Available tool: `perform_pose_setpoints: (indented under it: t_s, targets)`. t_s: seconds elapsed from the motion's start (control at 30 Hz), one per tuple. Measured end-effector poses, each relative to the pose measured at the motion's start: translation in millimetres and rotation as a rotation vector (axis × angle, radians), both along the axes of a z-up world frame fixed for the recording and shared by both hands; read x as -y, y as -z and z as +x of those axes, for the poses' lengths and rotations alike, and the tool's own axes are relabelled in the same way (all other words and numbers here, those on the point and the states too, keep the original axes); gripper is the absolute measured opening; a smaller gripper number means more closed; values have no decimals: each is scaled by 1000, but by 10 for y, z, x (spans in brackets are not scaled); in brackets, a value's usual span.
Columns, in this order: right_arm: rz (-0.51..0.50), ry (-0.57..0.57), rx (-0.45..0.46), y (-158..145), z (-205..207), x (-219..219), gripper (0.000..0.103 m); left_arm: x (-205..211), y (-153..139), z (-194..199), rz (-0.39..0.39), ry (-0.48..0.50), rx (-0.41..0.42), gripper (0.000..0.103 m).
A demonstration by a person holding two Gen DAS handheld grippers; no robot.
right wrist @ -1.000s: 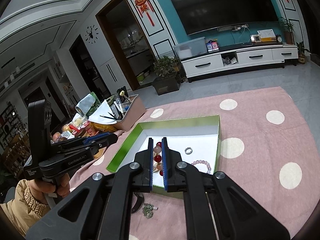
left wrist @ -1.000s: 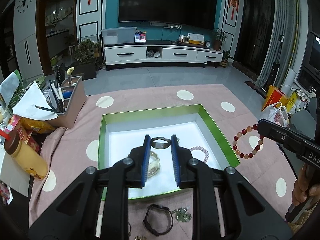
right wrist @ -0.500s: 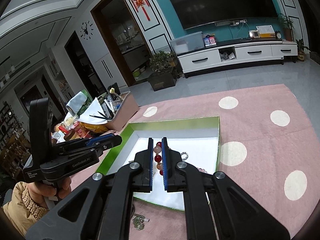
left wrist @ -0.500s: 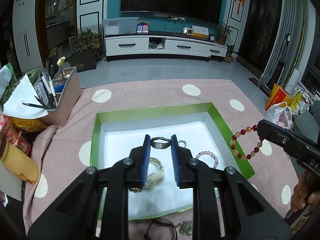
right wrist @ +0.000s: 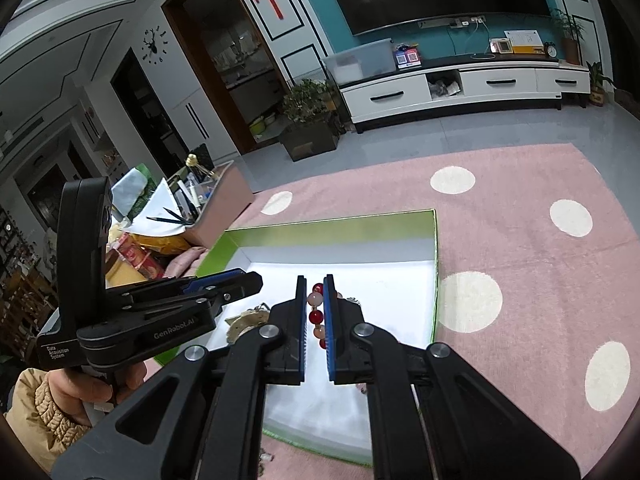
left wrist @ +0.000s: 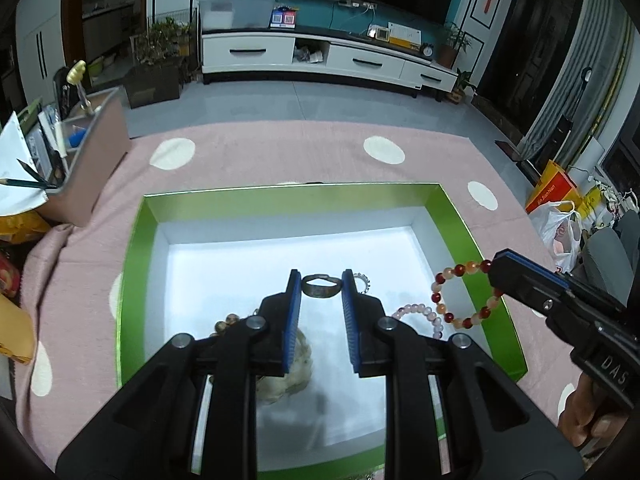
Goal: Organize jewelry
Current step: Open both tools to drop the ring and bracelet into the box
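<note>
A green box with a white floor lies on the pink dotted cloth. My left gripper hangs over its middle, shut on a dark bronze ring held across the fingertips. My right gripper is shut on a red and pale bead bracelet. In the left wrist view that bracelet dangles as a loop over the box's right wall from the right gripper. On the box floor lie a pink bead bracelet, a small sparkly ring, a pale bangle and brown beads.
A pink-brown organizer with pencils and paper stands left of the box, with snack packets beside it. The left gripper sits close to the right one, over the box. A person's hand and sleeve hold it.
Both grippers have moved forward and down over the box, each still holding its piece. The black watch and pendant in front of the box have slipped out of view.
</note>
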State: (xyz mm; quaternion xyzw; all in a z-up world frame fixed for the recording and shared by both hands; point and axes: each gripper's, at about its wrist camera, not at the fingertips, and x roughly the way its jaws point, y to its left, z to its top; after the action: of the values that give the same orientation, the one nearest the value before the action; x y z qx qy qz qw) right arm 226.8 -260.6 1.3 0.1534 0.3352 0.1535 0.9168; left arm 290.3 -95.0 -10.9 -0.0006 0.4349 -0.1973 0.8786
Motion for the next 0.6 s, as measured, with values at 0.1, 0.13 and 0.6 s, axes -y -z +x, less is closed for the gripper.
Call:
perform_pose_setpoints:
  t_s: [0.1, 0.13, 0.6]
  targets:
    - [-14, 6, -15, 54, 73, -21, 8, 30, 55, 62, -6, -1, -17, 20]
    - [-13, 5, -22, 76, 99, -22, 8, 34, 69, 74, -8, -4, -20, 20]
    - [-19, 49, -13, 30, -207, 162, 31, -212, -70, -96, 16, -60, 8, 64]
